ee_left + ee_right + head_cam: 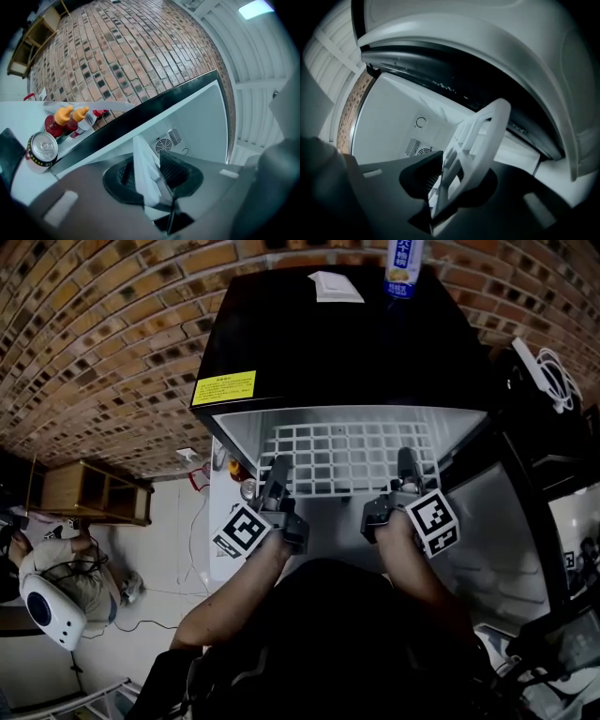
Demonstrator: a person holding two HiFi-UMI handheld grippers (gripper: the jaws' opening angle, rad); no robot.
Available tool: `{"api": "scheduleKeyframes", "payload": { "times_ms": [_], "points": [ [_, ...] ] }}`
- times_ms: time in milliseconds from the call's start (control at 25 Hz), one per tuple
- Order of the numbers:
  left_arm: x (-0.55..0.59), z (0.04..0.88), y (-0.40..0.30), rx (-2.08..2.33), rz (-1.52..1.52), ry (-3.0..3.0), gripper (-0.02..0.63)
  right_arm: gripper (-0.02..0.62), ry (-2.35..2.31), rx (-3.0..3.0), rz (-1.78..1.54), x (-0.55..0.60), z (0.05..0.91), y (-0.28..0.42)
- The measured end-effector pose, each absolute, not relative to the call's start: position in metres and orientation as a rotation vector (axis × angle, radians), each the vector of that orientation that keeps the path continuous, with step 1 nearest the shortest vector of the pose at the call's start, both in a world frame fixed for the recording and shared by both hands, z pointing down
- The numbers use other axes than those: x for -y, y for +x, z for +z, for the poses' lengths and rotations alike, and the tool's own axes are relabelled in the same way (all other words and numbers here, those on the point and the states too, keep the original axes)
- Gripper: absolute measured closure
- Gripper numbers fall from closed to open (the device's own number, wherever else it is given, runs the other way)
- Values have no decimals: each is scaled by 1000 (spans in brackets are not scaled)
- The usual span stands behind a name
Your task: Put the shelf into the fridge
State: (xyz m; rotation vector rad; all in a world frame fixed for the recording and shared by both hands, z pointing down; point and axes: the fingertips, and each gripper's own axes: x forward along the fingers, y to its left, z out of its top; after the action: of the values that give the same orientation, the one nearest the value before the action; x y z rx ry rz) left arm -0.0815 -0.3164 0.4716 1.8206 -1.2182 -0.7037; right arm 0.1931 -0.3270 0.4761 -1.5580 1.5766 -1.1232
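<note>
Within black box fridge point(347, 343), white plastic grid shelf point(347, 457): rear hidden, sidewalls close; L gripper point(278, 465), R gripper point(408, 457) jaws clamp its front.

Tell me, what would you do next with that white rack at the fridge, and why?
Probably slide the shelf a little deeper into the fridge, kept level. The left gripper and right gripper both hold its near edge at the opening, and the back wall looks some way off.

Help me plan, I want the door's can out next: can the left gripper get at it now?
Probably not yet: the left gripper is clamped on the shelf. The can stands unblocked beside it.
</note>
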Motion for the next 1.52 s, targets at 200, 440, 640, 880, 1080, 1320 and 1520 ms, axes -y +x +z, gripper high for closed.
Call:
{"api": "scheduleKeyframes", "payload": {
  "times_ms": [200,440,640,880,1080,1320,1520],
  "points": [
    [315,473,-79,1204,-753,1744,523,495,-1575,-1557,-1122,327,477,195],
    [329,474,-77,1232,-749,1732,527,492,-1574,-1563,-1124,340,478,194],
    [340,473,-77,1299,-721,1740,529,491,-1583,-1572,-1103,352,478,194],
    [348,475,-71,1317,-730,1715,531,482,-1600,-1561,-1096,362,480,194],
    [359,477,-71,1288,-765,1668,535,481,-1598,-1555,-1099,374,481,195],
    [366,476,-72,1341,-781,1659,535,477,-1603,-1547,-1104,382,482,195],
    [376,478,-72,1398,-767,1661,532,471,-1620,-1550,-1105,393,484,196]
  ]
}}
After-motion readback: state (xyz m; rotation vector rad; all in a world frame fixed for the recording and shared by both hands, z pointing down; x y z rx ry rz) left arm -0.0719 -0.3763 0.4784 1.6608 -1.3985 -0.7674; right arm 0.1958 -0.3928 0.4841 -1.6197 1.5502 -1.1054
